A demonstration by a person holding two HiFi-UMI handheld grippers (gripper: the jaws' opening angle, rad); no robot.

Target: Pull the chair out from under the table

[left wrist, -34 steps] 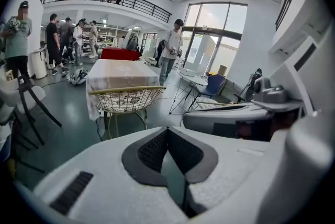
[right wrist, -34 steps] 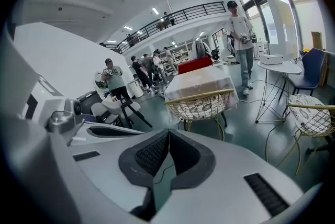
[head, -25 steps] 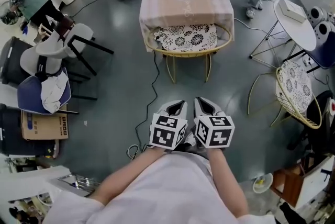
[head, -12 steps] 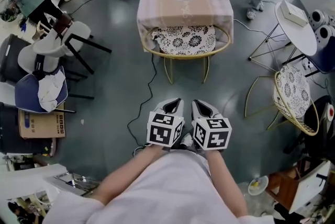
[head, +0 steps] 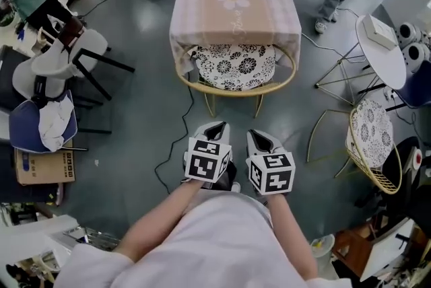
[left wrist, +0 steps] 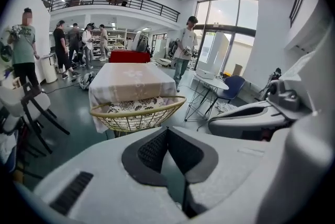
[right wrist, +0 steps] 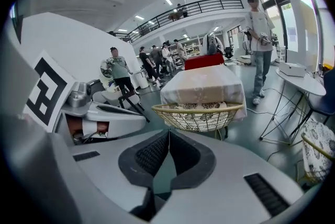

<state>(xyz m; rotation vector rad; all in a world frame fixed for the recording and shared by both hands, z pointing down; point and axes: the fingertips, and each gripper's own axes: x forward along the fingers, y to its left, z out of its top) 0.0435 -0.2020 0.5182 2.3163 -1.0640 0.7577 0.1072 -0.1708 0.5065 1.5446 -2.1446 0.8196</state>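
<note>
The wire basket chair (head: 235, 93) cradles a patterned cushion (head: 236, 66) and sits tucked partly under the cloth-covered table (head: 234, 1). Since a second ago we have come nearer to both. We hold the left gripper (head: 214, 130) and right gripper (head: 259, 137) side by side, angled downward toward the chair but short of it, each with its jaws pressed together on nothing.
</note>
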